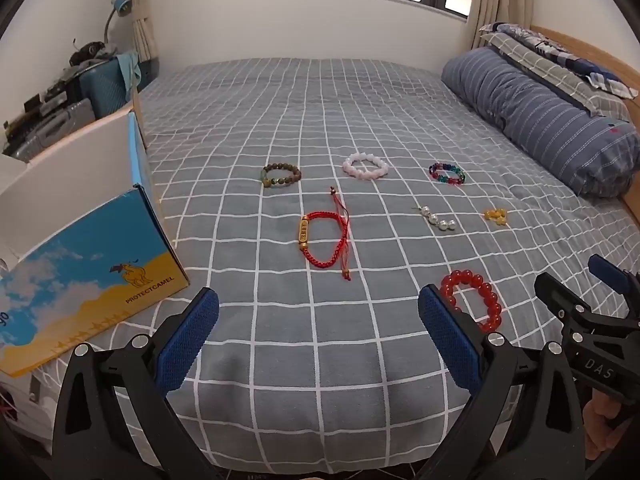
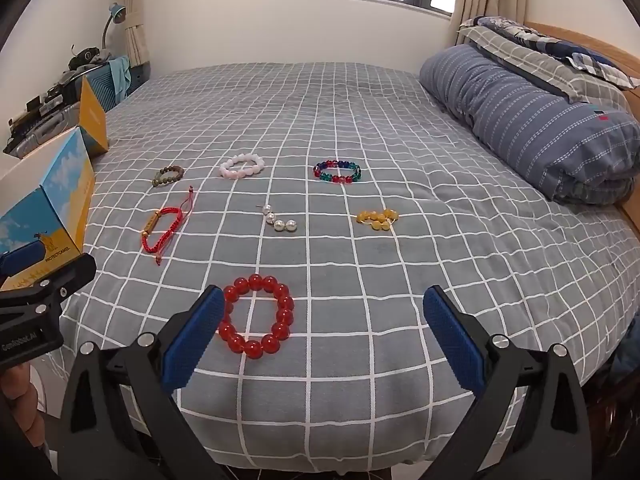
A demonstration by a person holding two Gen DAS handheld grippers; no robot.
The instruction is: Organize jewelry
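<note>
Seven pieces of jewelry lie spread on the bed (image 2: 360, 112), whose grey checked cover carries a rolled blue quilt (image 2: 532, 120) along its right side and an open cardboard box (image 1: 92, 256) at the left edge, probably where the pieces should go. Both tools hover over the near edge with jaws spread and nothing between them: the left hand-held gripper (image 1: 318, 312) faces bare cover, while the right hand-held gripper (image 2: 324, 312) has the big red bead bracelet (image 2: 256, 316) lying flat just ahead, touching or almost touching its left fingertip. That ring sits left of the right gripper's centre line, so I judge the right one nearer and a small shift leftward enough. Farther out lie the red cord bracelet (image 1: 324, 236), long axis running away from the viewer, then the pink (image 2: 242, 166), multicolour (image 2: 337, 171) and brown bead bracelets (image 1: 281, 175), the pearl string (image 2: 280, 220) and yellow beads (image 2: 378, 218). Nothing blocks the way.
</note>
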